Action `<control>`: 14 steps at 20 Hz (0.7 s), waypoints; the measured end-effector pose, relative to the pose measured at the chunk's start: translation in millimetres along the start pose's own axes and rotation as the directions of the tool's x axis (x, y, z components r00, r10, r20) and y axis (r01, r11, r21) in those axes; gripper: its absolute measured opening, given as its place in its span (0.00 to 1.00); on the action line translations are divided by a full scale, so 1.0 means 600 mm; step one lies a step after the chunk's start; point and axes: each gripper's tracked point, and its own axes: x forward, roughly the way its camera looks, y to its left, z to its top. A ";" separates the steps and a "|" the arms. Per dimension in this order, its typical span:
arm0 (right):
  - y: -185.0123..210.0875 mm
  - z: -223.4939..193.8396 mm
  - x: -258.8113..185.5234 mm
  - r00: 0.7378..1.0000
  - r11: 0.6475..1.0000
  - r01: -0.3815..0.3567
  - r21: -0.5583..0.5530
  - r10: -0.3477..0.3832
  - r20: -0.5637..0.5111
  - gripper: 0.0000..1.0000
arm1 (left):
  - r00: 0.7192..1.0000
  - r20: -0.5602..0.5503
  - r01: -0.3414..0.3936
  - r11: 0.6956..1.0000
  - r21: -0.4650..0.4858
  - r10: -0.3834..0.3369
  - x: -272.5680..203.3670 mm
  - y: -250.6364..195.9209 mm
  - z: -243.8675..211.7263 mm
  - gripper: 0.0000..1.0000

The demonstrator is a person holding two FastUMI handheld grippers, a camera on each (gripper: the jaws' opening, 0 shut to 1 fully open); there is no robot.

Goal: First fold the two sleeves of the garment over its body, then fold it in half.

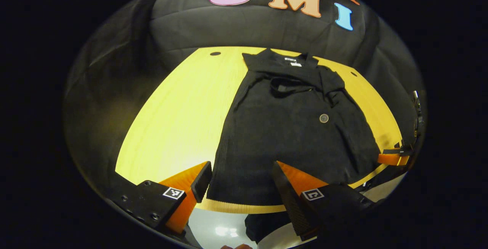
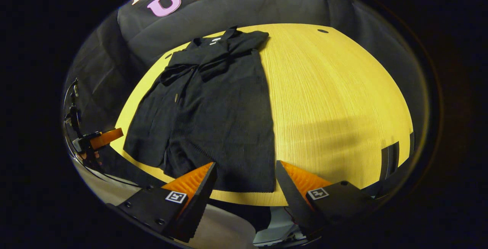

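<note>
left tongs (image 1: 240,188) – wide, empty | right tongs (image 2: 246,182) – wide, empty | garment (image 2: 217,108) flat on table (image 2: 335,100)

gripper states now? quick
Left tool: open, holding nothing, above the black garment's hem.
Right tool: open, holding nothing.

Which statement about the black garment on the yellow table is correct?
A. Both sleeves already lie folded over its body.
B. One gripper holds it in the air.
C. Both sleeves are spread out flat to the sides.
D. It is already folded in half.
A: the garment lies full length on the table with both sleeves crossed over its chest below the collar, and both grippers, left and right, are open near its bottom edge.
</note>
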 end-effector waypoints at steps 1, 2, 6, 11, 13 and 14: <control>0.001 -0.004 0.004 1.000 1.000 0.007 -0.010 -0.008 -0.013 0.99 | 1.000 -0.008 -0.006 1.000 -0.010 0.006 0.003 0.002 -0.005 0.96; 0.000 -0.011 0.010 1.000 1.000 0.013 -0.020 -0.013 -0.021 0.99 | 1.000 -0.013 -0.012 1.000 -0.021 0.012 0.006 0.006 -0.010 0.96; -0.005 -0.011 0.012 0.998 0.994 0.056 -0.099 -0.060 -0.036 0.93 | 0.996 -0.072 -0.055 0.997 -0.054 0.051 0.019 0.028 -0.035 0.96; -0.003 -0.005 0.015 0.993 0.978 0.101 -0.181 -0.111 -0.049 0.94 | 0.991 -0.118 -0.078 0.994 -0.076 0.068 0.025 0.033 -0.054 0.96; 0.002 -0.003 0.018 0.993 0.975 0.097 -0.198 -0.109 -0.050 0.92 | 0.990 -0.117 -0.084 0.995 -0.056 0.077 0.028 0.032 -0.053 0.96; 0.002 -0.006 0.019 0.993 0.976 0.095 -0.198 -0.107 -0.052 0.89 | 0.990 -0.119 -0.082 0.996 -0.045 0.076 0.024 0.030 -0.054 0.96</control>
